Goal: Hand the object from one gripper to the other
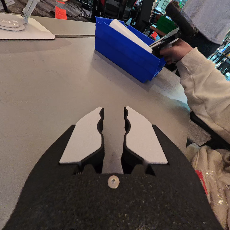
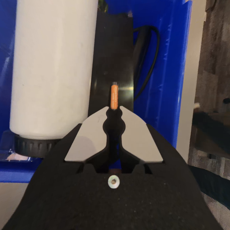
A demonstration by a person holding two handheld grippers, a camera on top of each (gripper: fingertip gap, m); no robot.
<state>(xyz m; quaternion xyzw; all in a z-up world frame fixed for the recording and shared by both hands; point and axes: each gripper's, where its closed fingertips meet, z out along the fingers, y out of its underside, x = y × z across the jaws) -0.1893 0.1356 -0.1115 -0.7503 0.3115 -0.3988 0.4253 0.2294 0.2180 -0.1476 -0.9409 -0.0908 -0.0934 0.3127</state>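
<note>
the right tongs [image 2: 114, 108] were squeezed tight on a small orange battery [image 2: 114, 96], which stuck straight out past their tips. just behind it sat a blue bin [image 2: 161, 74], with a white bottle [image 2: 53, 69] lying to the left of the tongs. the left tongs [image 1: 113, 108] were partly open and held nothing, low over the grey tabletop [image 1: 56, 80], with the blue bin far ahead to the right.

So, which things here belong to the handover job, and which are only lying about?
Belong to the job:
- orange battery, pinched at the tips of the right gripper
- left gripper, open and empty over the table

Only lying about:
- blue bin
- white bottle
- black cable
- orange cone
</note>
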